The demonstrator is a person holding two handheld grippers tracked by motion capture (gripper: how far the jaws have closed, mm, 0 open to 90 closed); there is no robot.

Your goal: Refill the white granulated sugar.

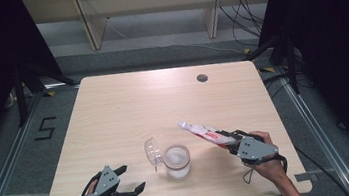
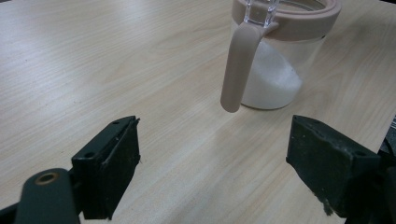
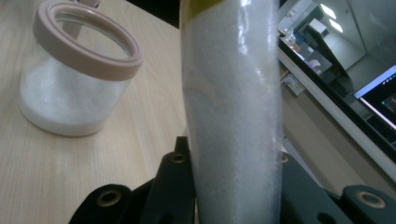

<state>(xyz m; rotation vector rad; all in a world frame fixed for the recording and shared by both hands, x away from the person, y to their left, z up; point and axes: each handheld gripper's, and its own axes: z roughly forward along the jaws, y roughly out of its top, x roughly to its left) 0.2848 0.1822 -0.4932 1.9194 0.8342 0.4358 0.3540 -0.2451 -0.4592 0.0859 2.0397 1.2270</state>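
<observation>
A clear jar [image 1: 176, 161] with a beige rim holds white powder and stands near the table's front middle; its clear lid [image 1: 153, 153] is swung open to the left. The jar [image 2: 275, 51] shows its beige latch hanging down the side, and the jar [image 3: 74, 74] lies left of my right jaws. My right gripper [image 1: 228, 139] is shut on a long plastic bag of white powder [image 1: 204, 132], which slants up and left above the table. The bag [image 3: 233, 107] fills the gap between the jaws. My left gripper [image 1: 132, 181] rests open at the front left with nothing in it.
The wooden table [image 1: 128, 108] has a round cable hole [image 1: 202, 78] at the back right. Black frames and cables stand on the floor at both sides, and a "5" mark [image 1: 45, 129] lies on the floor to the left.
</observation>
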